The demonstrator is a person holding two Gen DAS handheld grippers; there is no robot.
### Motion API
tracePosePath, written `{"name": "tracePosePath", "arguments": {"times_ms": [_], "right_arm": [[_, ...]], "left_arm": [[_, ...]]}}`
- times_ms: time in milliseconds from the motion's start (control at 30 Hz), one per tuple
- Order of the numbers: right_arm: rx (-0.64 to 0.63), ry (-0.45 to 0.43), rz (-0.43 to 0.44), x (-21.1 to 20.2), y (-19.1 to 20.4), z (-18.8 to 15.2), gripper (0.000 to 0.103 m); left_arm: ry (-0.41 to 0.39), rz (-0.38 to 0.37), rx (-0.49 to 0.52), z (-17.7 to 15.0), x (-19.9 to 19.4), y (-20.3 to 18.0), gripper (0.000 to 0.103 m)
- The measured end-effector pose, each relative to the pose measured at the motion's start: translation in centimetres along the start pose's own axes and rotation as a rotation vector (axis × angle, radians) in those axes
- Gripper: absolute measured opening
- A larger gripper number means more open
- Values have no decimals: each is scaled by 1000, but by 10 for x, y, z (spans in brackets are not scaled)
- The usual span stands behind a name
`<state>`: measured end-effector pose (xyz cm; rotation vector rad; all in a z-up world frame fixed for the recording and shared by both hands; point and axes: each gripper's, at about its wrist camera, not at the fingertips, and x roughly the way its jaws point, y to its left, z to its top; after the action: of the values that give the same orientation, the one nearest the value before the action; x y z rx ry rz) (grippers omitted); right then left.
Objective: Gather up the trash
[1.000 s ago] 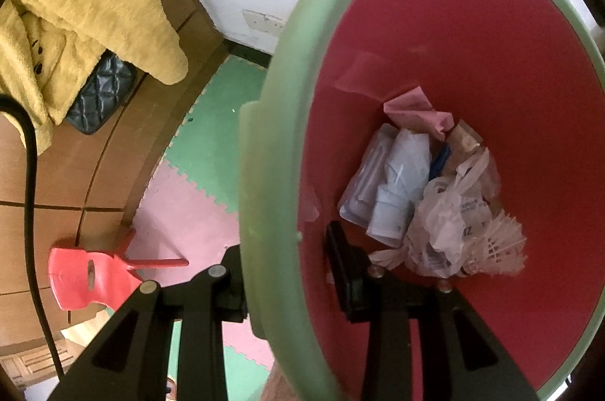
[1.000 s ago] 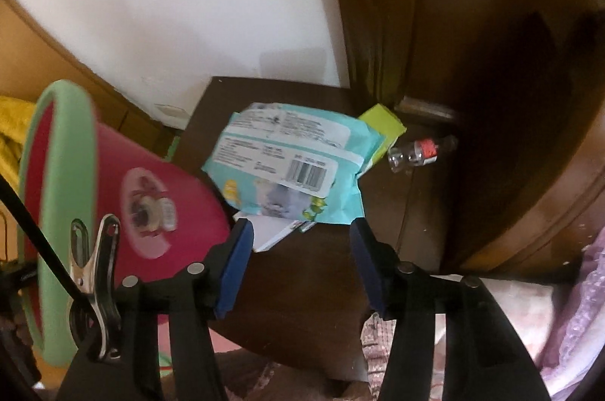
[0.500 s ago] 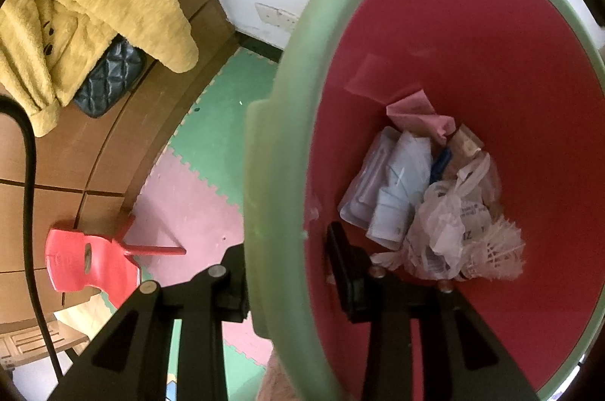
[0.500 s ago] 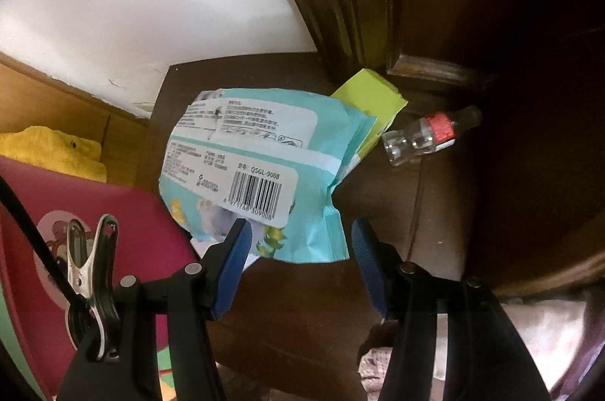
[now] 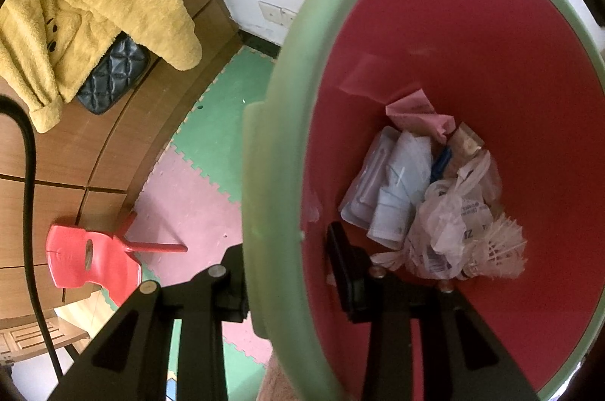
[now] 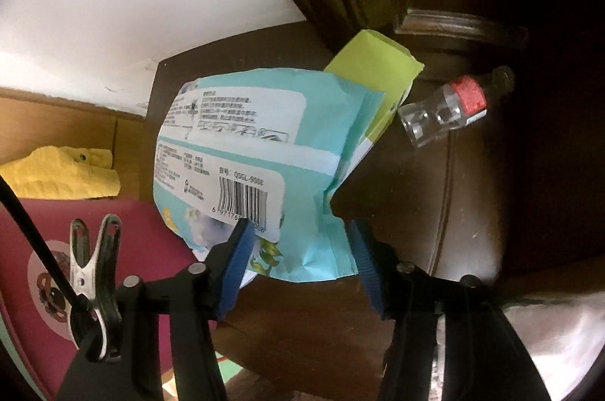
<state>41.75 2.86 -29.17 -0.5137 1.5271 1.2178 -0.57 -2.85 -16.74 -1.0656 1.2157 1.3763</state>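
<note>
My left gripper (image 5: 283, 246) is shut on the green rim (image 5: 272, 174) of a red trash bin, one finger outside and one inside. Crumpled wrappers and plastic bags (image 5: 435, 204) lie at the bin's bottom. In the right wrist view a light blue barcoded packet (image 6: 257, 136) lies on a dark wooden table (image 6: 302, 325). My right gripper (image 6: 298, 234) straddles the packet's lower end and its jaws are closing; the blue pads do not clearly press it. A lime green paper box (image 6: 378, 72) lies under the packet. An empty clear bottle (image 6: 446, 110) with a red label lies to the right.
The bin's pink outer wall (image 6: 143, 242) sits left of the table, with a metal clip (image 6: 90, 261) on my gripper in front of it. A yellow fleece garment (image 5: 94, 4) and dark quilted bag (image 5: 113, 72) lie on wooden furniture. A red chair (image 5: 83, 261) stands on foam mats (image 5: 211, 121).
My right gripper has come down onto the blue packet, which now reaches between its fingers, and the fingers stand closer together. The left gripper and bin have kept still.
</note>
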Motion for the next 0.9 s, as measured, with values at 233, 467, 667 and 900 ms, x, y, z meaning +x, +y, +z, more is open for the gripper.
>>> {"name": "tracePosePath", "arguments": {"times_ms": [233, 467, 667, 900], "right_arm": [[-55, -62, -13, -16, 2, -4, 19], [-107, -155, -17, -40, 12, -10, 13], [-154, -243, -19, -67, 25, -9, 12], [-246, -354, -36, -111, 44, -16, 2]], "left_arm": [[-8, 7, 13, -1, -1, 0, 36], [-13, 12, 30, 0, -1, -1, 36], [-14, 12, 38, 0, -1, -1, 36], [-13, 9, 36, 0, -2, -1, 36]]}}
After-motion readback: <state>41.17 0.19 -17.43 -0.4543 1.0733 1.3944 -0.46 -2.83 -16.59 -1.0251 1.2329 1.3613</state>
